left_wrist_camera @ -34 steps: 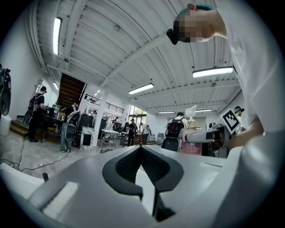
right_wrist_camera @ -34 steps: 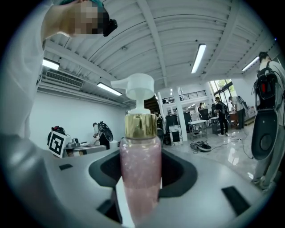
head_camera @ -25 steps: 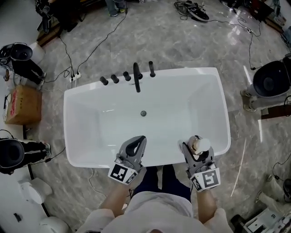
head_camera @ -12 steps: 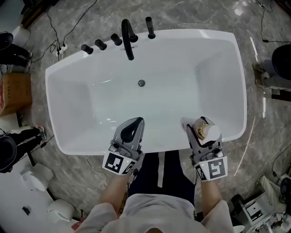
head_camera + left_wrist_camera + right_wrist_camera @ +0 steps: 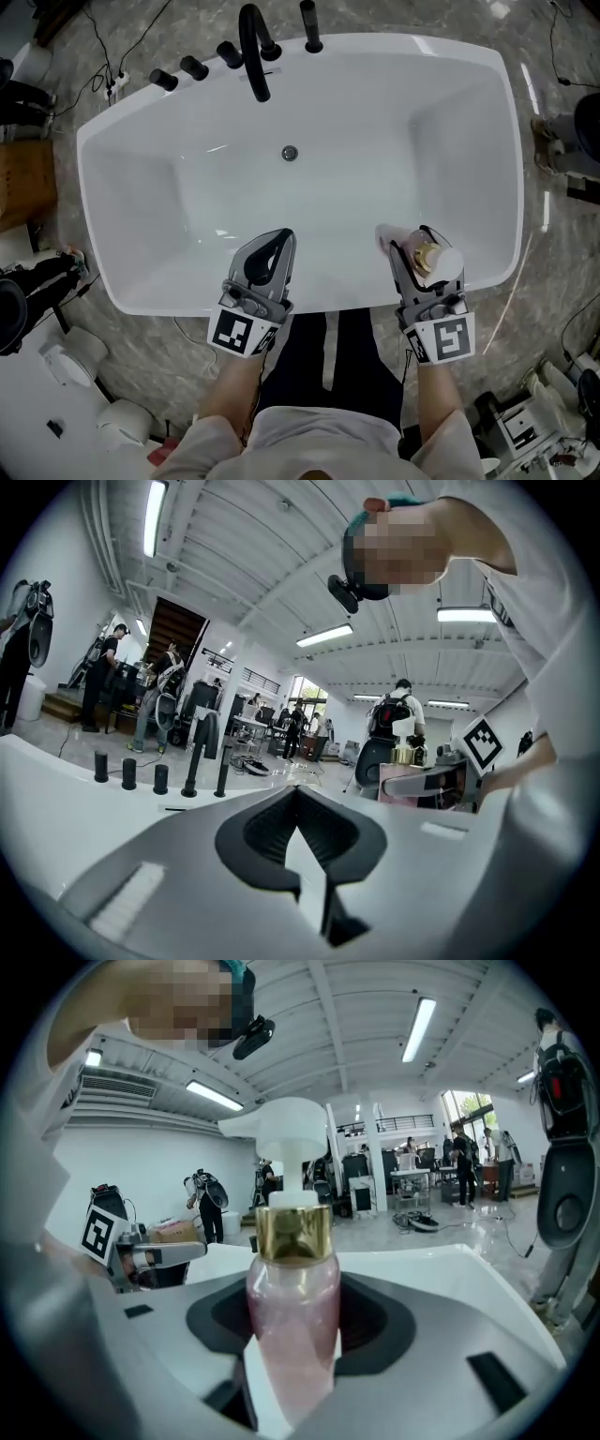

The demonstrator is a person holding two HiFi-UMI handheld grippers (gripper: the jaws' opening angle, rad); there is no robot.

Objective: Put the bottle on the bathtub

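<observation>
So, your left gripper (image 5: 278, 240) is closed on nothing, parked over the near rim of the white bathtub (image 5: 323, 298). Your right gripper (image 5: 410, 246) is clamped on the pink pump bottle with the gold collar (image 5: 436, 262). You've leaned in closer this last second, so it's over the rim and looks ready to set down.

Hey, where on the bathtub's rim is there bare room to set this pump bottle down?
The bathtub has a bare near rim between the left gripper and the right gripper, which grips the bottle. Its right-hand rim and left-hand rim are bare too. The far rim is crowded around the faucet and knobs.
</observation>
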